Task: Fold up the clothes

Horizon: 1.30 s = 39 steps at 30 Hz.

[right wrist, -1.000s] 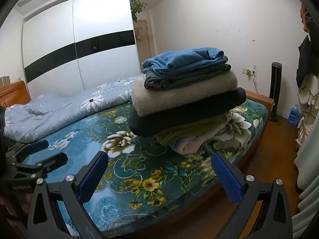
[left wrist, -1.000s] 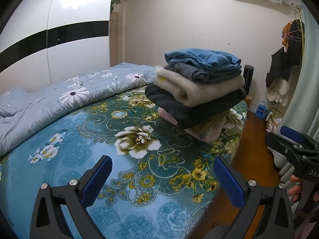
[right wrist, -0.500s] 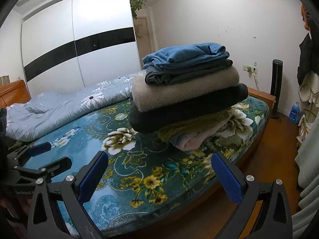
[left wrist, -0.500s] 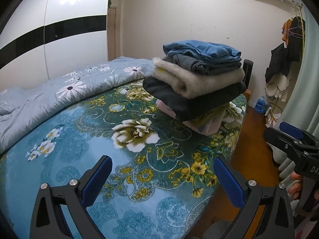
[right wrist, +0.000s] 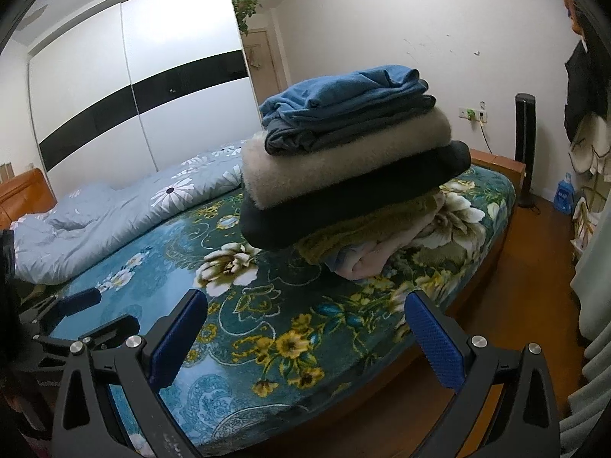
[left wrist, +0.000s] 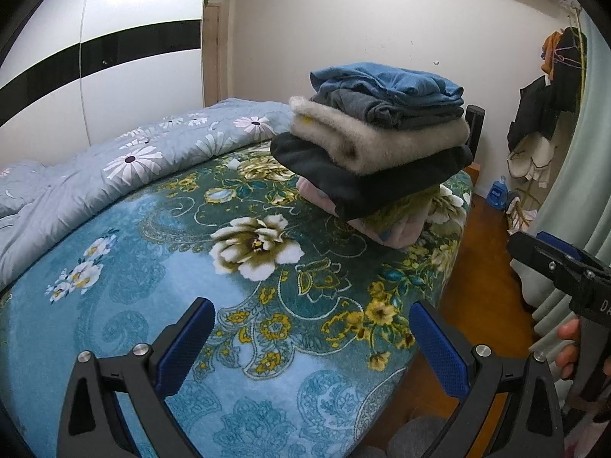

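Observation:
A stack of folded clothes (left wrist: pixel 378 149) (right wrist: pixel 351 168) stands on the far right part of the bed: blue on top, then grey, cream fleece, black, olive and pink at the bottom. My left gripper (left wrist: pixel 311 337) hovers open over the near edge of the floral teal blanket (left wrist: pixel 160 252), with nothing between its blue pads. My right gripper (right wrist: pixel 305 334) is open too, over the bed's near edge, well short of the stack. The right gripper (left wrist: pixel 550 255) also shows at the right rim of the left wrist view, held by a hand. The left gripper (right wrist: pixel 88 315) appears at the lower left of the right wrist view.
A light blue daisy duvet (left wrist: pixel 114 164) is bunched along the bed's far left side. A white wardrobe with a black band (right wrist: pixel 145 87) lines the back wall. Wooden floor (right wrist: pixel 527 267), a black tower fan (right wrist: pixel 524 145), hanging clothes (left wrist: pixel 550 107) and a pale curtain (left wrist: pixel 573 191) lie to the right.
Both cameras have drifted slightly toward the bed, so the stack looks a little larger and higher. Neither gripper's opening has changed, and the clothes have not moved.

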Each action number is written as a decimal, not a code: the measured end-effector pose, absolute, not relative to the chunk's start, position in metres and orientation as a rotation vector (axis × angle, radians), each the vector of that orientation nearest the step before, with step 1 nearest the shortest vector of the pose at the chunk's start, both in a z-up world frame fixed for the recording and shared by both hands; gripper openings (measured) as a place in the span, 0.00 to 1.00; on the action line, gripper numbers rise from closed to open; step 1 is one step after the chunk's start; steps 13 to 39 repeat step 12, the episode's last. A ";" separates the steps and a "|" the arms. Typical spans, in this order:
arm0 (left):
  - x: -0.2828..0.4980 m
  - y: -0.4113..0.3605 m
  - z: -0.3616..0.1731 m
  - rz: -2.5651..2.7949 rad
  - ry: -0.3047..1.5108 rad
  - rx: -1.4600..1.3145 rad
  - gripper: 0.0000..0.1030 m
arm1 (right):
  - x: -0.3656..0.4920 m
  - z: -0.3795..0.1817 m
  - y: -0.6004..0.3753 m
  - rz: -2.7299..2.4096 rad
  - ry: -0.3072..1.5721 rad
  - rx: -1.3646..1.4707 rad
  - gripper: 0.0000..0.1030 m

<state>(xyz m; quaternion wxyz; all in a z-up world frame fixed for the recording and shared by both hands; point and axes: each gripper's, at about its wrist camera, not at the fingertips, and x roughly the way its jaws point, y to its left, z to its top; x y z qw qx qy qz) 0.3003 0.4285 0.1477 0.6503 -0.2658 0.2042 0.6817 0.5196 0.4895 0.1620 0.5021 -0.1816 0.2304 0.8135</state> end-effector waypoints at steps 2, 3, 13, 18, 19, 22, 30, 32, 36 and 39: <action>0.300 0.429 0.147 1.551 0.464 -0.608 1.00 | 0.521 0.161 0.491 1.959 0.565 -0.439 1.00; 0.300 0.429 0.146 1.551 0.464 -0.609 1.00 | 0.522 0.160 0.491 1.957 0.568 -0.441 1.00; 0.300 0.429 0.143 1.553 0.474 -0.633 1.00 | 0.521 0.153 0.493 1.956 0.589 -0.454 1.00; 0.300 0.429 0.143 1.553 0.474 -0.633 1.00 | 0.521 0.153 0.493 1.956 0.589 -0.454 1.00; 0.300 0.429 0.143 1.553 0.474 -0.633 1.00 | 0.521 0.153 0.493 1.956 0.589 -0.454 1.00; 0.300 0.429 0.143 1.553 0.474 -0.633 1.00 | 0.521 0.153 0.493 1.956 0.589 -0.454 1.00; 0.300 0.429 0.143 1.553 0.474 -0.633 1.00 | 0.521 0.153 0.493 1.956 0.589 -0.454 1.00; 0.300 0.429 0.143 1.553 0.474 -0.633 1.00 | 0.521 0.153 0.493 1.956 0.589 -0.454 1.00; 0.300 0.429 0.143 1.553 0.474 -0.633 1.00 | 0.521 0.153 0.493 1.956 0.589 -0.454 1.00; 0.300 0.429 0.143 1.553 0.474 -0.633 1.00 | 0.521 0.153 0.493 1.956 0.589 -0.454 1.00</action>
